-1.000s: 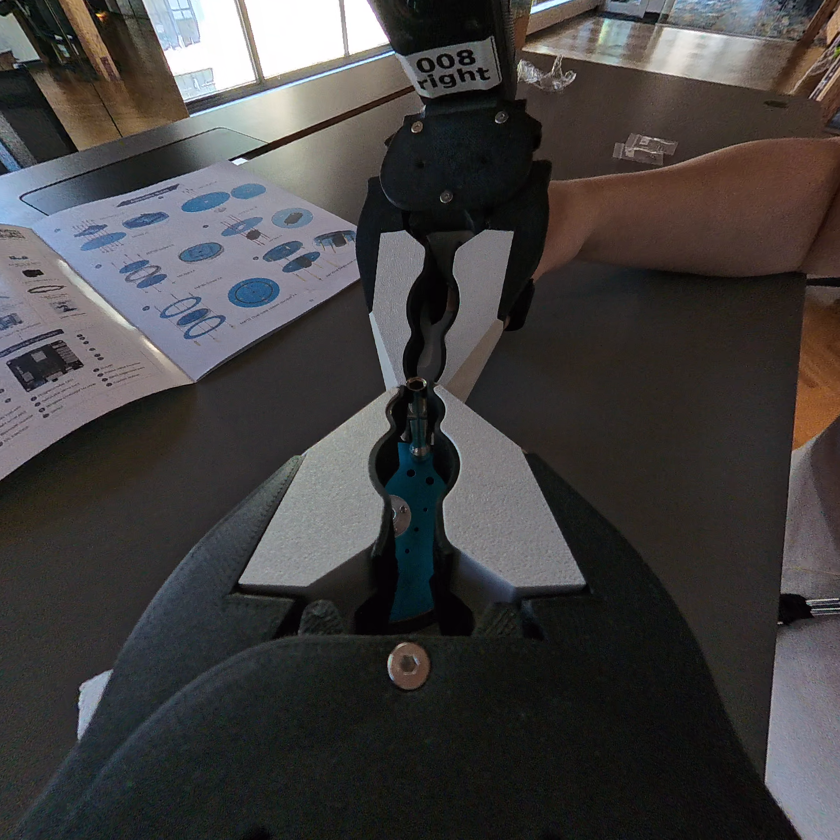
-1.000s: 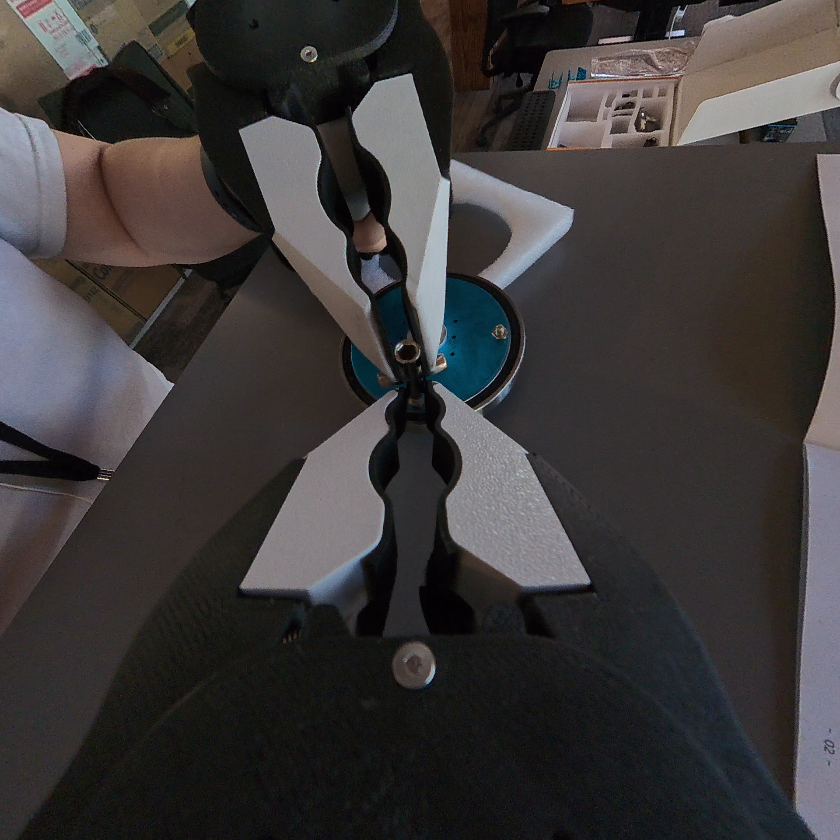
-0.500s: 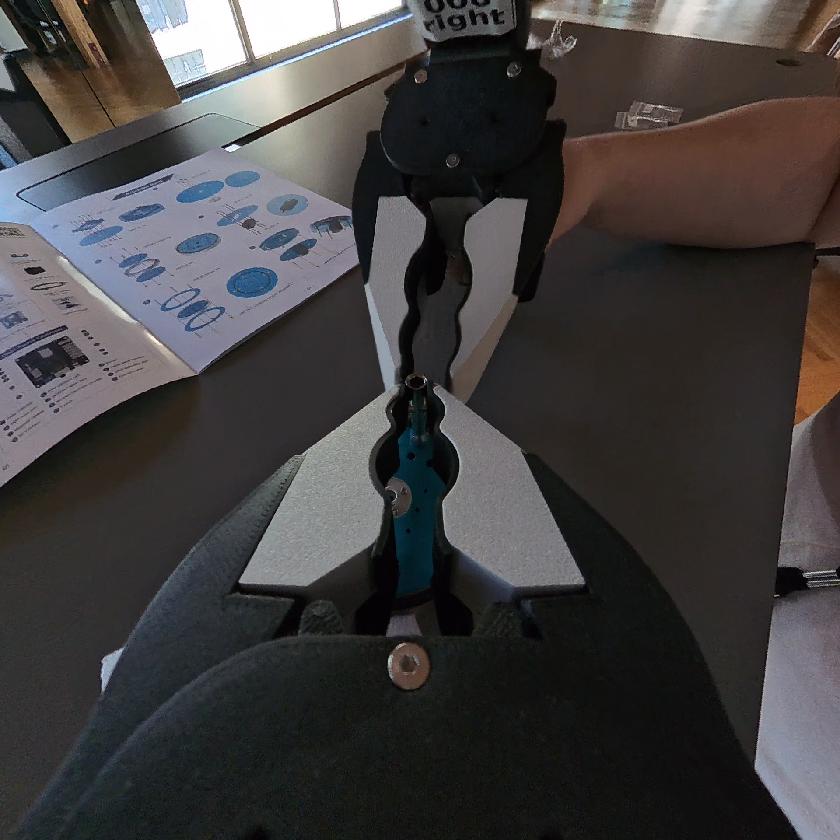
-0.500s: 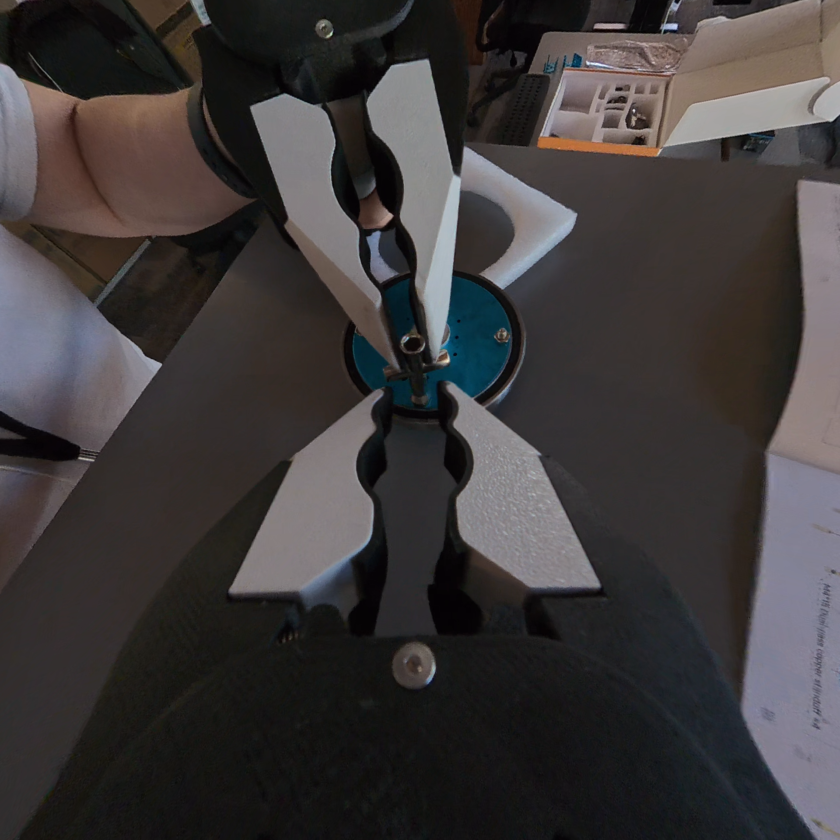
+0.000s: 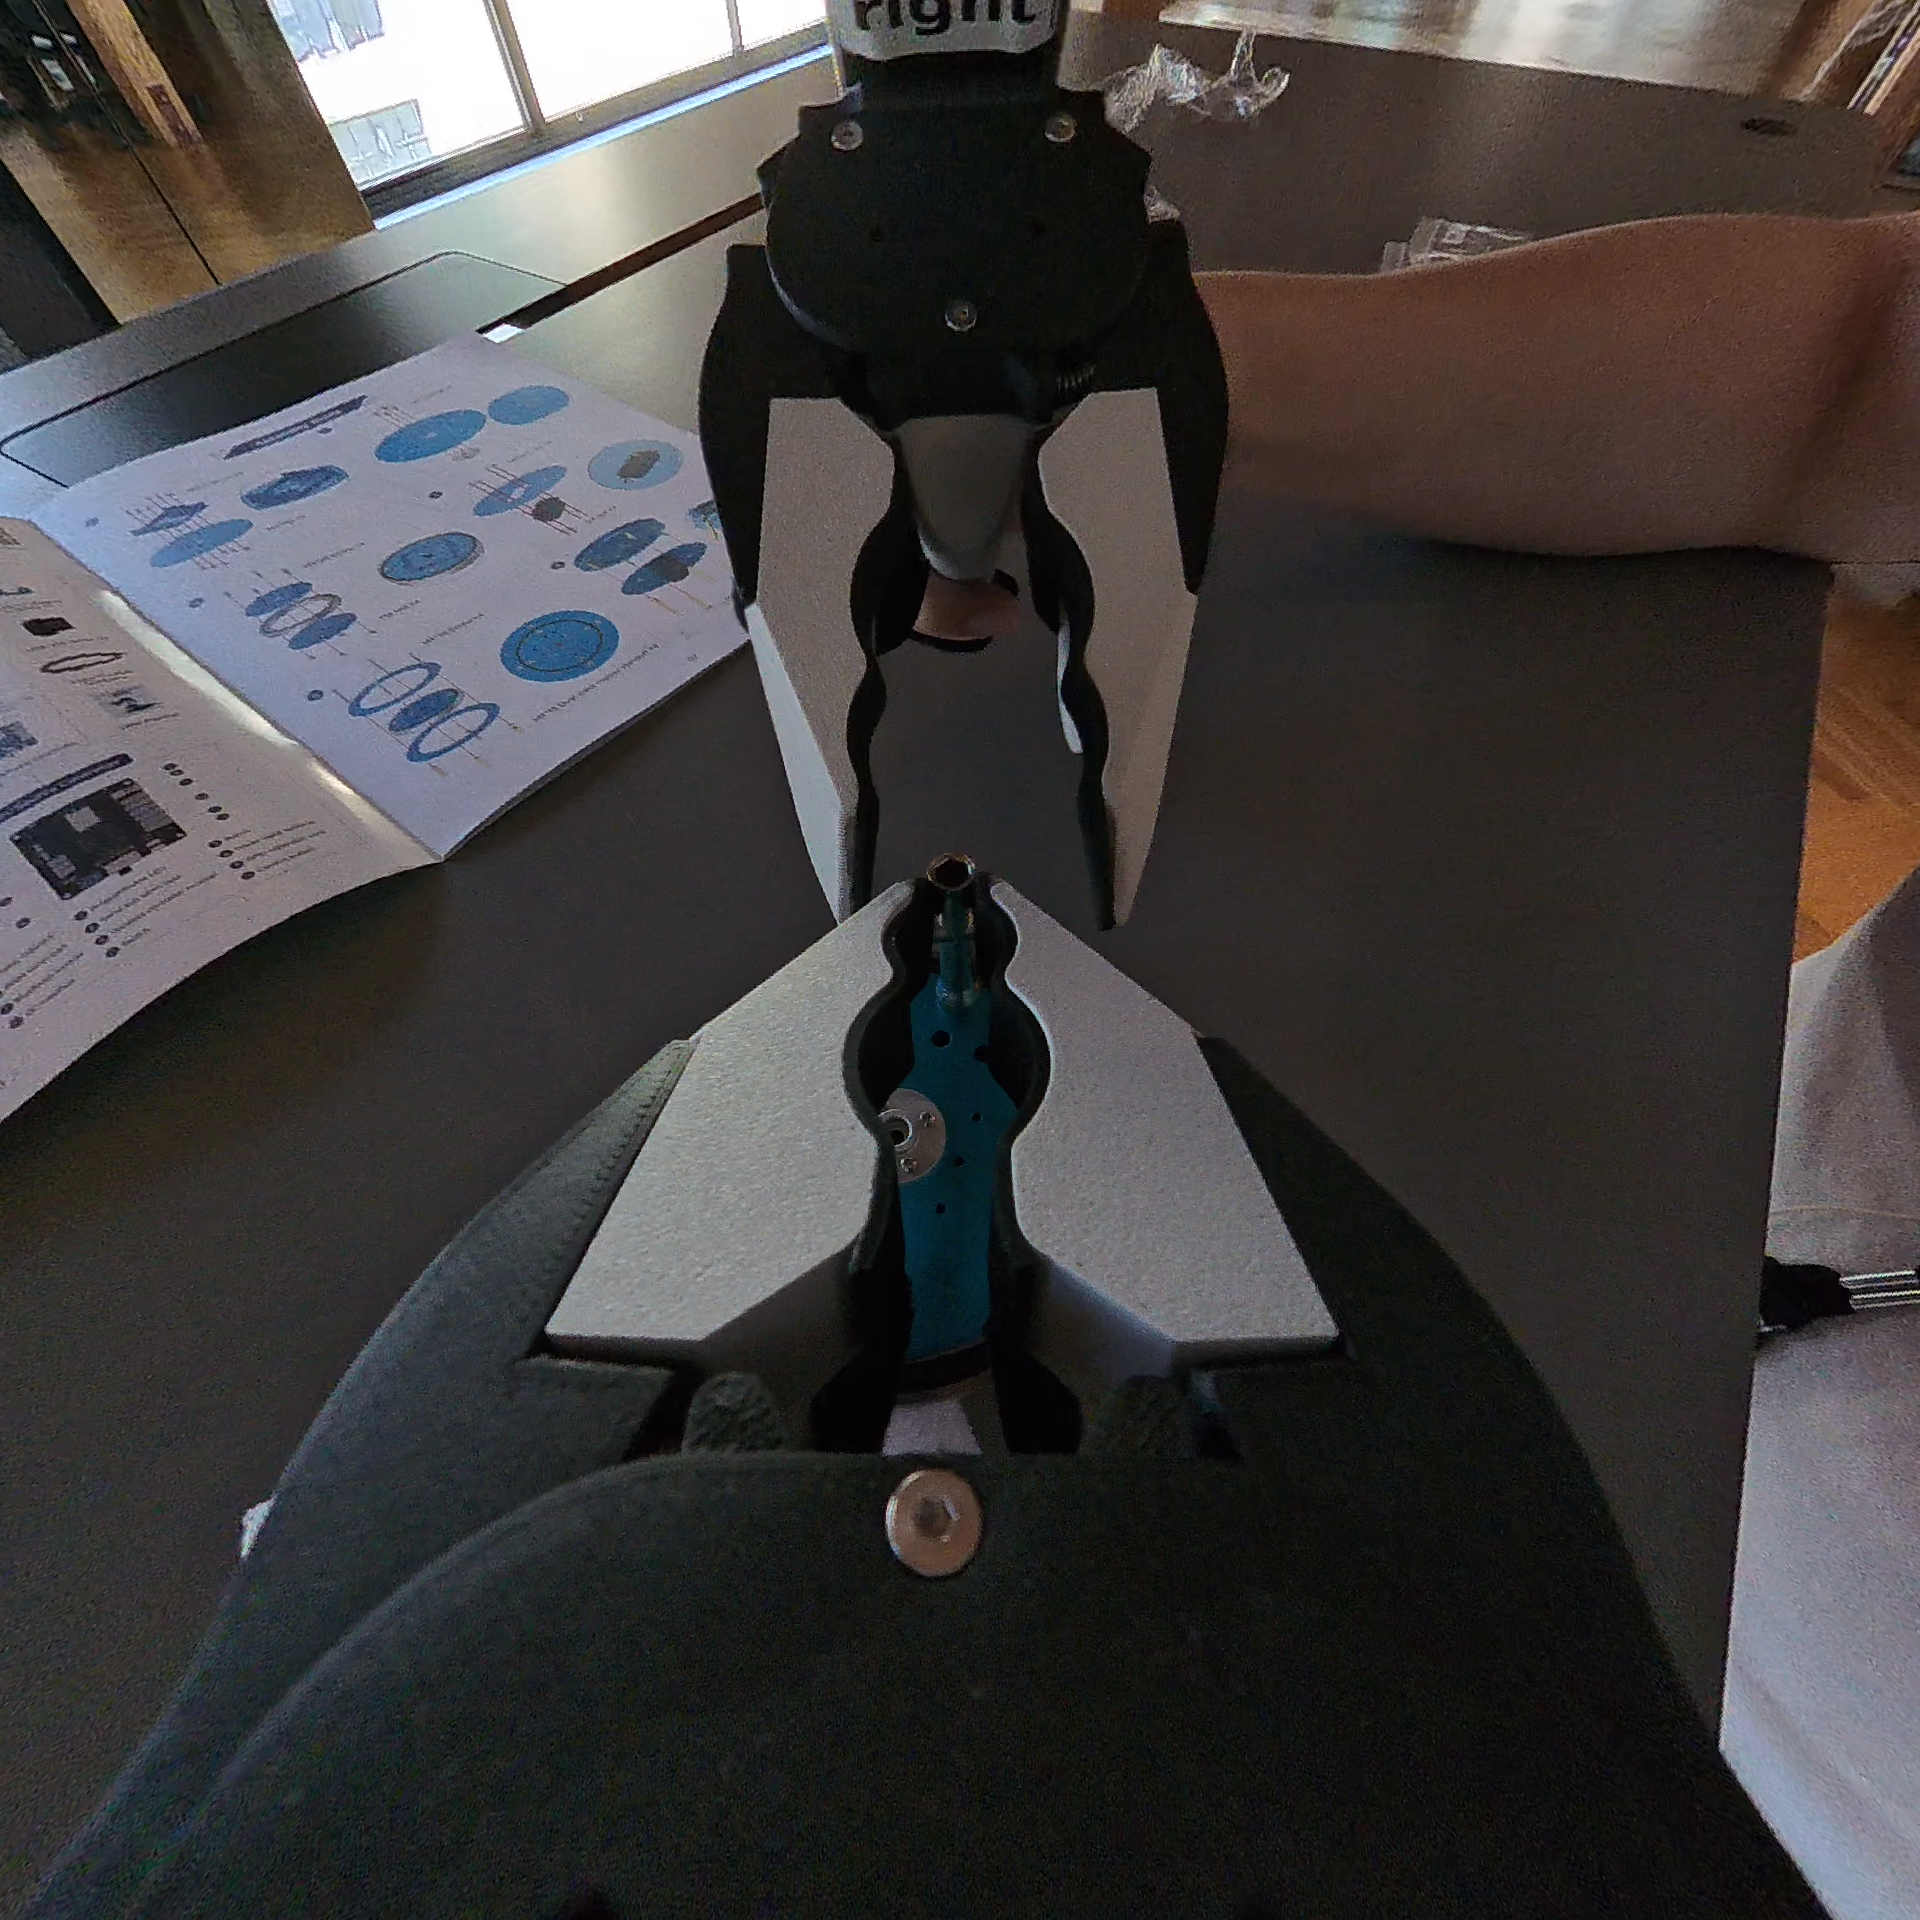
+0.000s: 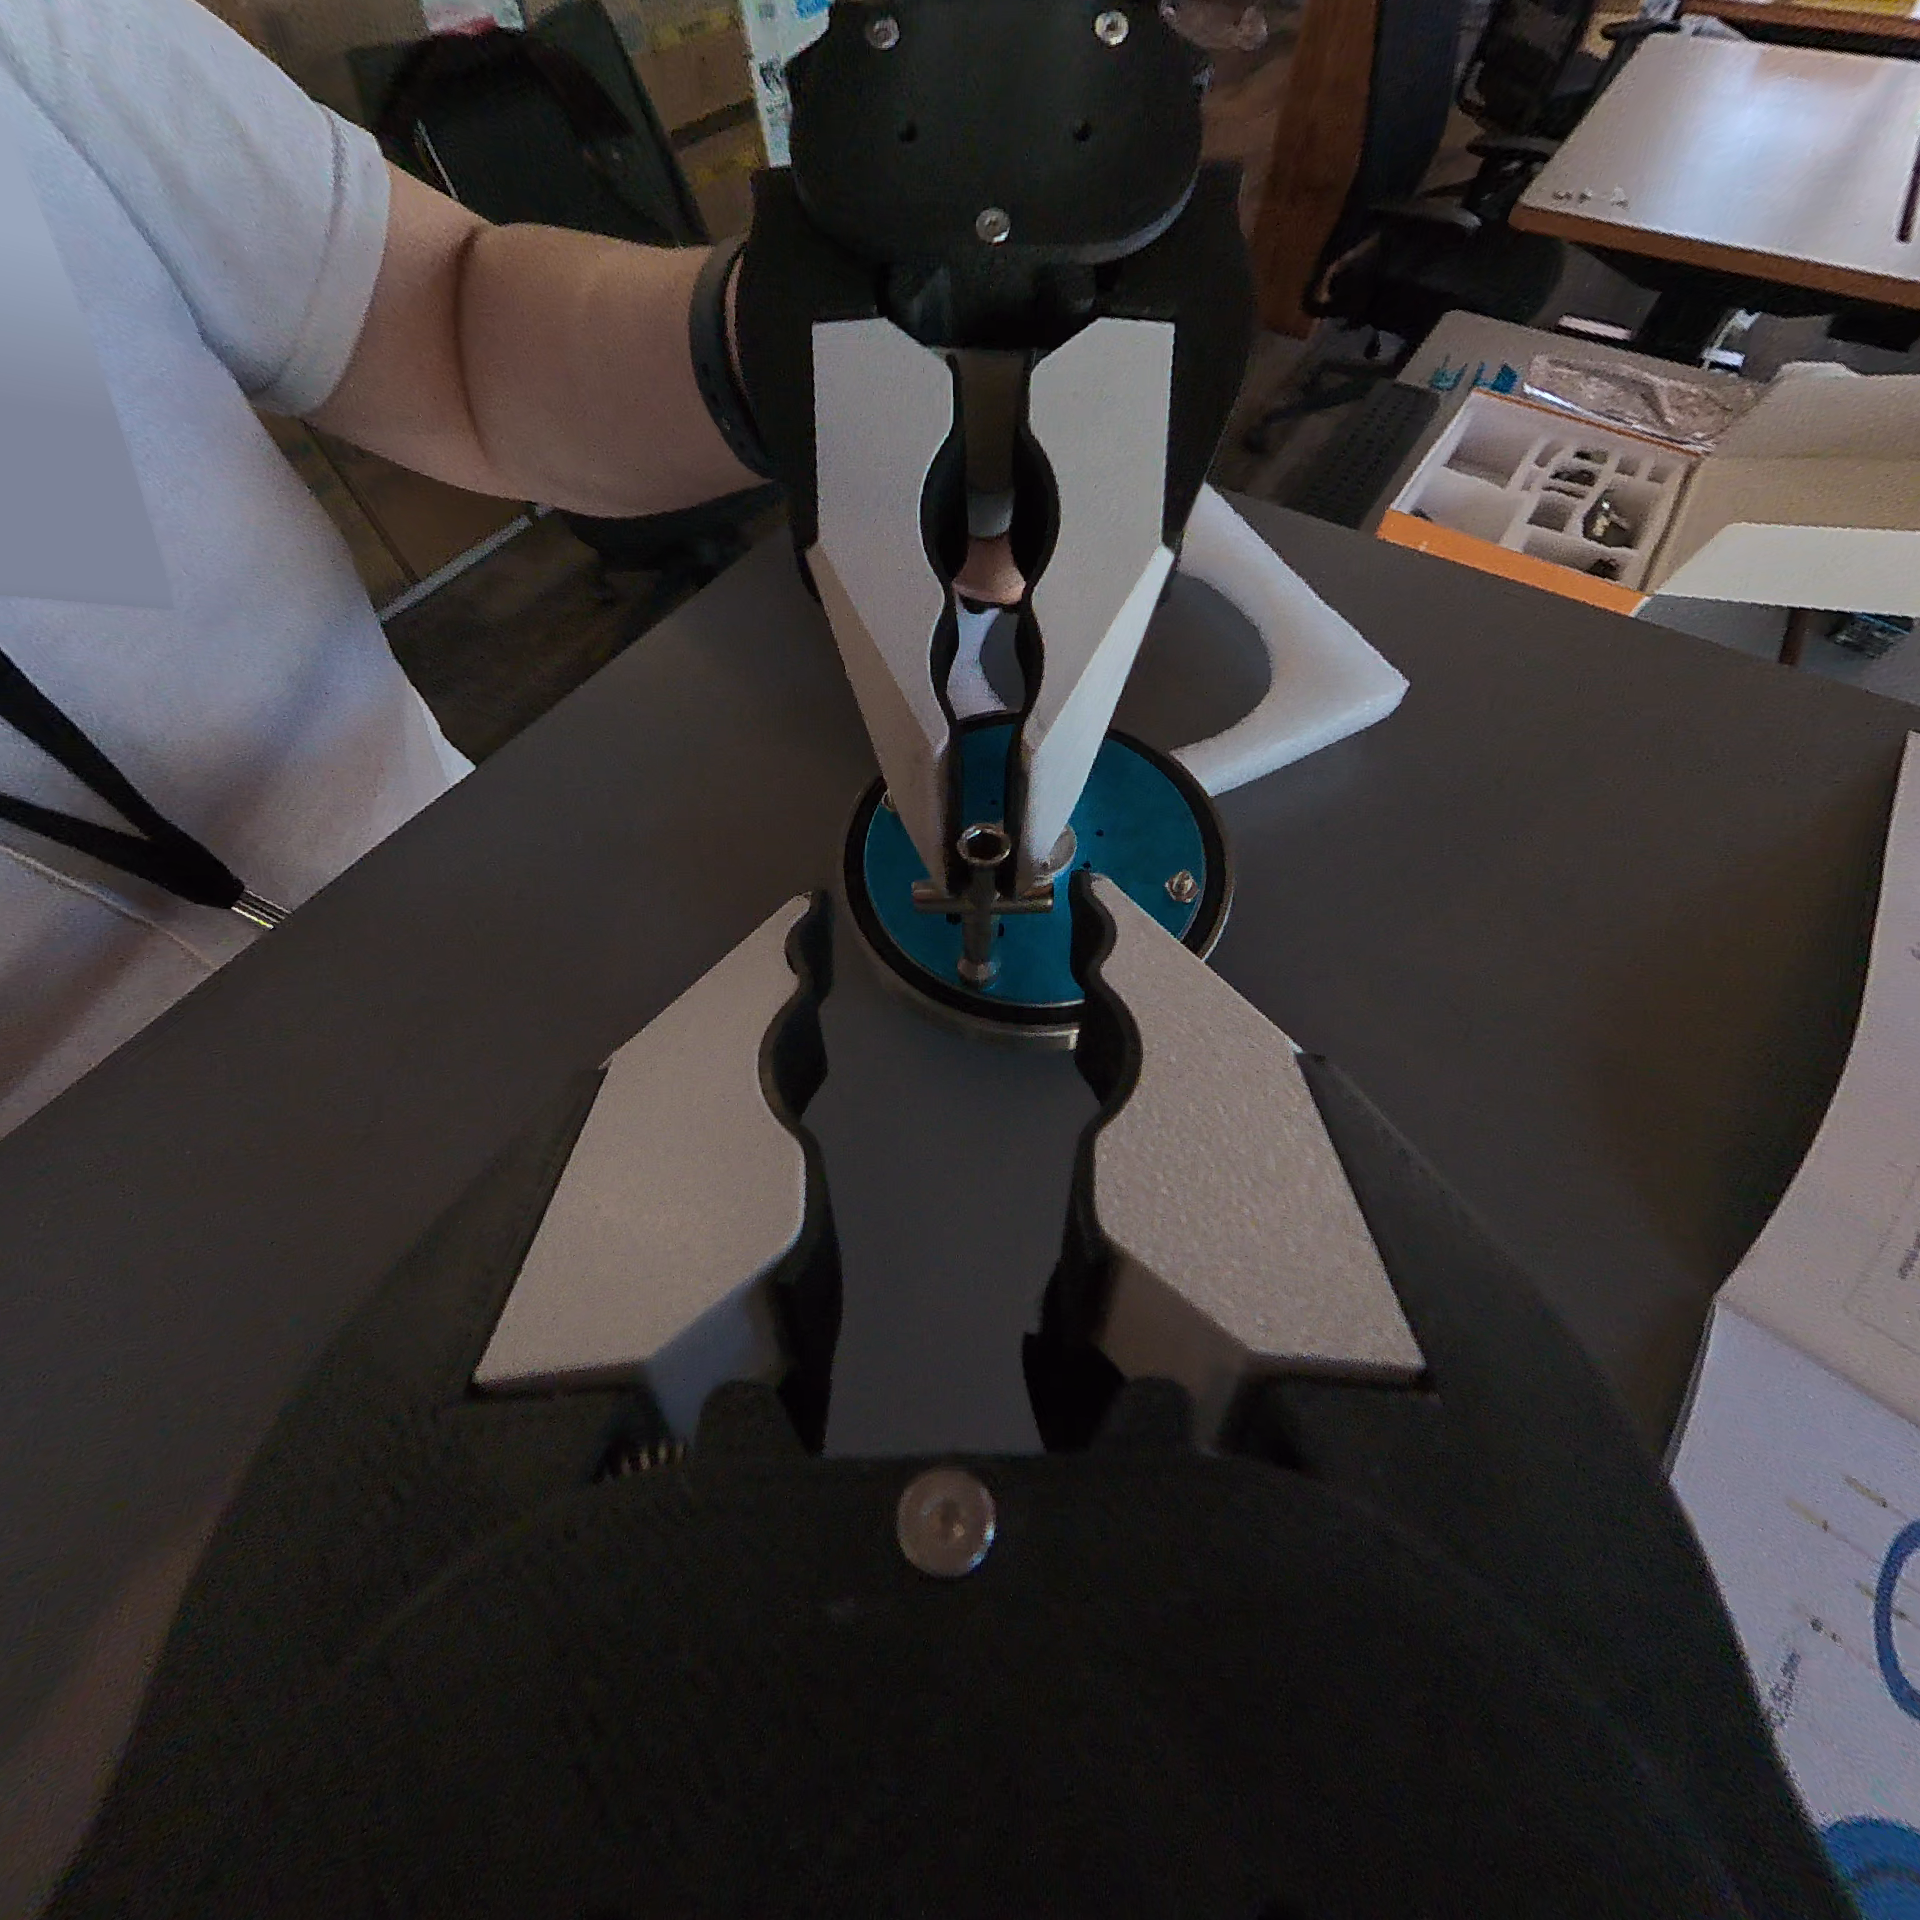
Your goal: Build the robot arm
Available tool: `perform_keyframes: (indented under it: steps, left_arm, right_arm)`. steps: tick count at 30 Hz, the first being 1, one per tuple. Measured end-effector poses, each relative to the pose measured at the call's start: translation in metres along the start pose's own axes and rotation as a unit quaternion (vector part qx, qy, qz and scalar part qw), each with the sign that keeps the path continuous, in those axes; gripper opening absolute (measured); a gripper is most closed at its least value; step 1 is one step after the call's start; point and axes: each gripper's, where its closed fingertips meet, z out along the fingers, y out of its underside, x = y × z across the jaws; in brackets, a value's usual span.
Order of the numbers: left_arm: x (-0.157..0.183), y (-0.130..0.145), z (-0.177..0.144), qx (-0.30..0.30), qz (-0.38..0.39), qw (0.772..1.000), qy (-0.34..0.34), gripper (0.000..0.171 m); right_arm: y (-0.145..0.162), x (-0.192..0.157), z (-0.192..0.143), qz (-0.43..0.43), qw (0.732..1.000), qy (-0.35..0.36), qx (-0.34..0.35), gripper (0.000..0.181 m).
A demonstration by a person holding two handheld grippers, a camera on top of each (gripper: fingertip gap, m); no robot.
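My left gripper [image 5: 951, 896] is shut on a small metal T-handle tool [image 5: 953, 883]. The tool stands nearly upright, its lower tip on a round blue disc [image 5: 940, 1216] seen between my fingers. In the right wrist view the left gripper [image 6: 982, 864] pinches the tool [image 6: 980, 896] just above its crossbar, over the blue disc [image 6: 1138, 831] on the dark table [image 6: 1507, 935]. My right gripper [image 6: 948, 909] is open and empty, its tips just short of the disc's near rim on either side of the tool. It faces me in the left wrist view [image 5: 979, 916].
An open instruction booklet [image 5: 343, 623] lies to the left and also shows in the right wrist view [image 6: 1829, 1403]. A white foam piece with a round cut-out [image 6: 1320, 686] lies behind the disc. An open parts box [image 6: 1558, 488] stands beyond the table. A forearm [image 5: 1558, 384] crosses the table. My left and right fingertips are right by each other.
My right gripper has gone from shut at the tool's tip to wide open and has drawn back a little. My left gripper still holds the tool over the disc.
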Motion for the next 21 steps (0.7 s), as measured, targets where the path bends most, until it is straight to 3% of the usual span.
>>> perform_keyframes:
  steps: [7, 12, 21]
  left_arm:
    - [0.0014, 0.0006, -0.0005, -0.007, 0.012, 1.0, 0.001, 0.007]
    - [0.0011, 0.0004, 0.0006, -0.012, 0.013, 1.0, 0.006, 0.007]
    - [0.0013, 0.0004, 0.0011, -0.01, 0.006, 1.0, 0.02, 0.007]
  right_arm:
    - [0.002, 0.0036, 0.0019, 0.008, 0.999, -0.046, 0.005, 0.026]
    - [0.002, 0.004, 0.0019, 0.02, 0.998, -0.054, 0.01, 0.026]
    - [0.0029, 0.0057, 0.0034, 0.039, 0.999, 0.02, -0.007, 0.025]
